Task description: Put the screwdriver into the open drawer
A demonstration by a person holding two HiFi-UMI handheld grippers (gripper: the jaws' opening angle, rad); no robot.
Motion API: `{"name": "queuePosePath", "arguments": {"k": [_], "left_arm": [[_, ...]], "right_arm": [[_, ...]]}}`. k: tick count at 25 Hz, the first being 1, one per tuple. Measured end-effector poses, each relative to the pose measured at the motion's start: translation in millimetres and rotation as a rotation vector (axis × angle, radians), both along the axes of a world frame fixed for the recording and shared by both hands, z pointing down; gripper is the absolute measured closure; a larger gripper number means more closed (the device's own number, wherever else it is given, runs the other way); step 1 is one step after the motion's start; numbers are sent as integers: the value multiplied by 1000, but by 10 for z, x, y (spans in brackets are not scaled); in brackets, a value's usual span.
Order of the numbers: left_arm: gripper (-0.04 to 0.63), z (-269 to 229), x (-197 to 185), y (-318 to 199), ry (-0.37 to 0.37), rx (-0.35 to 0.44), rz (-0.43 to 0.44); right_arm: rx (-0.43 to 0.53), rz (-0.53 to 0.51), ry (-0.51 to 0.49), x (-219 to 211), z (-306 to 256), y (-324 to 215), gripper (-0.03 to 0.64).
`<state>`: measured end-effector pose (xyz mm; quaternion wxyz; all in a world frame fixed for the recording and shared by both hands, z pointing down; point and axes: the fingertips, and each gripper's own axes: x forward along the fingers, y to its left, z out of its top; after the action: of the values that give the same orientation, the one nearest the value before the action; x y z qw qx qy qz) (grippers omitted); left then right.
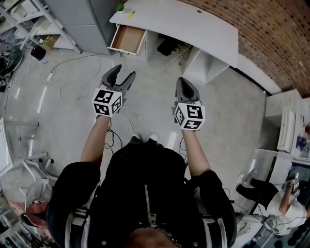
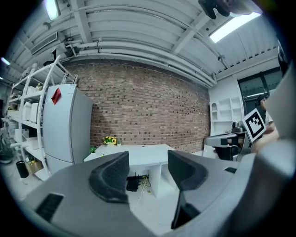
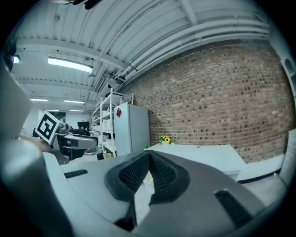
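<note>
The jaws of the left gripper (image 1: pixel 124 73) stand wide apart with nothing between them. Those of the right gripper (image 1: pixel 187 83) are clenched together on nothing. Neither holds the screwdriver. A small yellow object (image 1: pixel 130 14) at the left end of the white tabletop (image 1: pixel 193 22), just behind the pulled-out light wooden drawer (image 1: pixel 128 38), may be it, though it is too small to tell.

Both grippers hang well apart from the desk, so the step in hand is probably the approach. The already released left gripper suits the pick: close across the handle rather than the thin shaft, then lower the tool flat into the drawer's bare bottom.

Loose pale cables (image 1: pixel 72 63) trail over the grey floor (image 1: pixel 232 111) on the way, a trip risk. A small green plant (image 1: pixel 119 7) sits just beside the yellow object, and a tall grey cabinet (image 1: pixel 77 19) crowds the drawer's left side
</note>
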<state>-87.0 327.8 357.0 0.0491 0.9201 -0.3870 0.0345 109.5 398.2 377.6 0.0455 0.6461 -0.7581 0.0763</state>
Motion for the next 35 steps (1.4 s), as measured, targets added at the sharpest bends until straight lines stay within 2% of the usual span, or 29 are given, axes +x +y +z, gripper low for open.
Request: {"name": "queuePosePath", "arguments": {"k": [9,14,20,29,35], "left_arm": [[327,123,-30,-143,-7,-32,-68],[328,196,-66,-426,-6,-45,-79],[328,290,-80,-1083,5,-45,-60],[328,221,-25,-2275,10,-27,27],[330,281,37,-2839,-2,-42,65]], "right_arm": [[-29,-40,-17,178,144,-223,617],[-36,-52,-18,157,170,-546,617],[-39,-36,-7,119,222,-1158,617],[-21,38,3,83,45,-2239,617],[-41,81,4,93,127,-2560,617]]}}
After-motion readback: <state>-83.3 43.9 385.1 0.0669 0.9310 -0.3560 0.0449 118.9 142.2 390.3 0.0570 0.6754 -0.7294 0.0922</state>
